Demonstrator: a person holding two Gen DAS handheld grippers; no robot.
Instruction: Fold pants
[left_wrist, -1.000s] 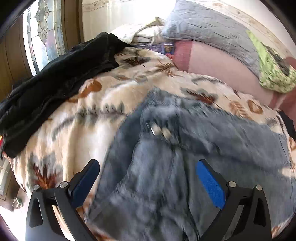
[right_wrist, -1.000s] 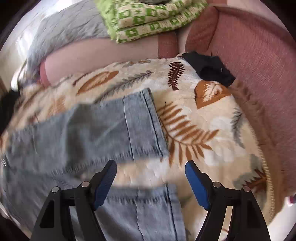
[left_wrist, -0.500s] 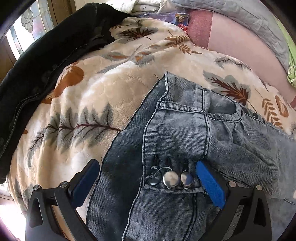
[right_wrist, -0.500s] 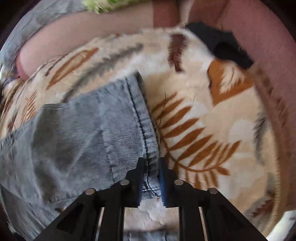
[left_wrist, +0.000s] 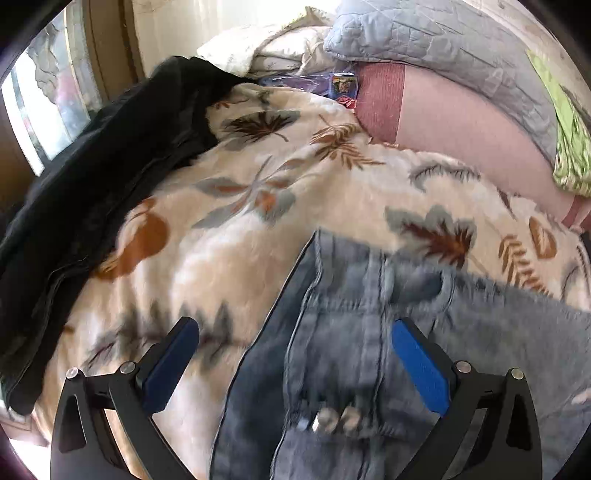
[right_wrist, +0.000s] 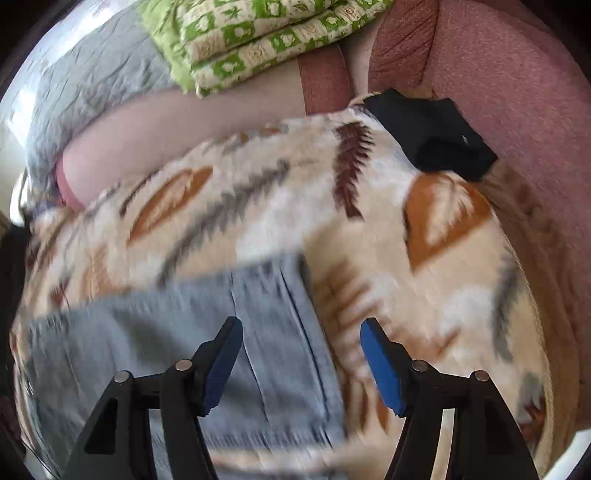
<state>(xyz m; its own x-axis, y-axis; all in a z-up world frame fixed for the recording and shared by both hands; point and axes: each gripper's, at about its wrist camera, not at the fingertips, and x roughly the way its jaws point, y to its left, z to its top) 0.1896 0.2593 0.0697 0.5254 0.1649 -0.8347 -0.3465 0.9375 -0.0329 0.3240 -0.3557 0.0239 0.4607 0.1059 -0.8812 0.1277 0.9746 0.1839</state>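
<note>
Blue-grey jeans lie flat on a leaf-patterned blanket. In the left wrist view the waistband and its metal buttons lie under my left gripper, which is open and touches nothing. In the right wrist view a leg hem of the jeans lies on the blanket beneath my right gripper. Its jaws are opening, and the hem's edge lies in the gap with the pads off it. Both views are blurred by motion.
A black garment is heaped along the blanket's left side by a window. A grey quilted pillow and a folded green patterned cloth rest at the back. A black item lies against the red sofa arm.
The right gripper went from open to shut on the leg hem and has opened again, letting it go. The left gripper stayed open and shifted over the waistband.
</note>
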